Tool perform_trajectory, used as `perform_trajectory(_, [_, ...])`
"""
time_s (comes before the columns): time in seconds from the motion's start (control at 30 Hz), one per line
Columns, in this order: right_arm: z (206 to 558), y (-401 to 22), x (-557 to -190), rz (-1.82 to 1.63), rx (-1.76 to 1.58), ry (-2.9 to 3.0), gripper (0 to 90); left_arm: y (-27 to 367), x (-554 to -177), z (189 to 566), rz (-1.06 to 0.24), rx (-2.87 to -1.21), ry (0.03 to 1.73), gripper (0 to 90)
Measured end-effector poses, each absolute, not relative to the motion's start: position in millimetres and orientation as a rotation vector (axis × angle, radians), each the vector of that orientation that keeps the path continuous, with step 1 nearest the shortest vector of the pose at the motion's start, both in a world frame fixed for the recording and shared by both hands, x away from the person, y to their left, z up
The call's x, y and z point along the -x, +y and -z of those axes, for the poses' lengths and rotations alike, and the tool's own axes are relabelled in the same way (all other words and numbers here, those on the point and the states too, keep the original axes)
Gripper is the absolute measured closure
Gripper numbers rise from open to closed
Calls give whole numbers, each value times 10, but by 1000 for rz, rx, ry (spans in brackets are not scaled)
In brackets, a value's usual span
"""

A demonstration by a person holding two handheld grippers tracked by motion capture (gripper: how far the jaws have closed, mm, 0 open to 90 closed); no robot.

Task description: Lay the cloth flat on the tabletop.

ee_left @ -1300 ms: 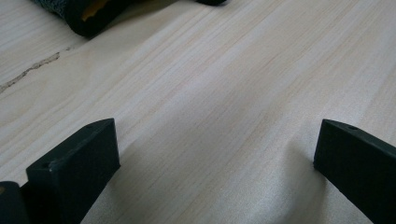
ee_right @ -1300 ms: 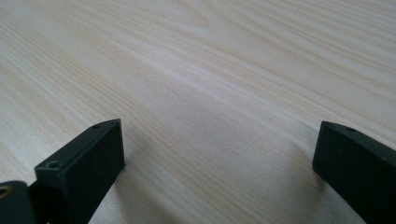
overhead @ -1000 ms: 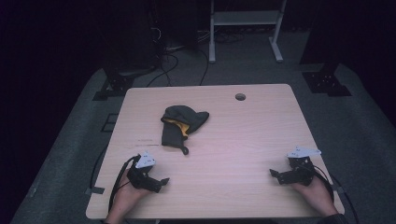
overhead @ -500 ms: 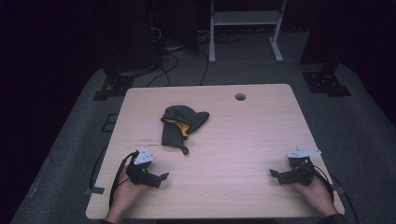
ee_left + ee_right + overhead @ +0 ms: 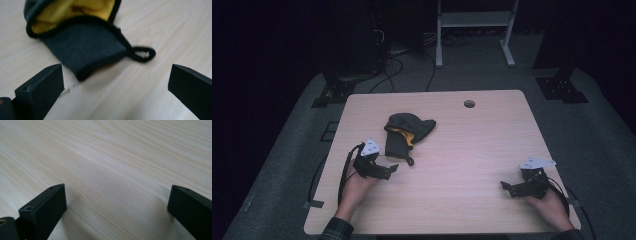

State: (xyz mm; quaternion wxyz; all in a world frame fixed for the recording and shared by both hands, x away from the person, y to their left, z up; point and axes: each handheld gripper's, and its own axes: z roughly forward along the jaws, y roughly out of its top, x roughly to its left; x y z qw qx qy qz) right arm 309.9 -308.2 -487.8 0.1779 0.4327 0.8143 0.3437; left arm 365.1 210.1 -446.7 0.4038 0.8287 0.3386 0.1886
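A dark grey cloth pouch [image 5: 404, 131] with a yellow lining and a black cord loop lies crumpled on the wooden table [image 5: 472, 145], left of centre. My left gripper [image 5: 393, 169] stands open just below the pouch's near corner, jaws pointing toward it. The left gripper view has the pouch [image 5: 82, 42] and its loop [image 5: 142, 53] close ahead of my left gripper [image 5: 116, 87], untouched. Near the table's front right corner my right gripper [image 5: 506, 188] rests open. In its own view my right gripper [image 5: 117, 212] has bare wood between the jaws.
A round cable hole [image 5: 469, 103] sits near the table's far edge. Behind the table stand a white metal frame [image 5: 472, 22], dark stands and loose cables on grey carpet. Black cables trail from both grippers off the table's sides.
My left gripper has moved forward and to the right, from the front left area up to the pouch's near corner. The right gripper has stayed put.
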Motion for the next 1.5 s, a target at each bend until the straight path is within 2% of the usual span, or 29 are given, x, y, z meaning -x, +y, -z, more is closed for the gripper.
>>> perform_trajectory(0.07, [4878, -3082, -3099, -972, -1224, 2304, 12, 2071, -3705, 4461, -472, -2111, 841, 36])
perform_trajectory(0.27, [4878, -3082, -3098, -972, -1225, 2304, 12, 1977, -3811, 4473, -468, -2106, 839, 55])
perform_trajectory(0.37, [4879, -3082, -3098, -972, -1225, 2304, 12, 1890, -3857, 4489, -447, -2128, 805, 99])
perform_trajectory(0.5, [4879, -3082, -3098, -972, -1225, 2304, 12, 1797, -3920, 4541, -469, -2149, 778, 218])
perform_trajectory(0.67, [4878, -3082, -3098, -972, -1225, 2303, 12, 1719, -3999, 4624, -515, -2190, 790, 307])
perform_trajectory(0.97, [4879, -3082, -3098, -972, -1225, 2303, 12, 1691, -4023, 4697, -534, -2265, 814, 623])
perform_trajectory(1.03, [4879, -3082, -3098, -972, -1225, 2303, 12, 1688, -4020, 4689, -548, -2271, 819, 724])
perform_trajectory(1.13, [4879, -3082, -3098, -972, -1225, 2303, 12, 1710, -4018, 4672, -509, -2251, 860, 800])
perform_trajectory(1.5, [4879, -3082, -3097, -973, -1225, 2303, 12, 1610, -3860, 4544, -361, -2215, 768, 836])
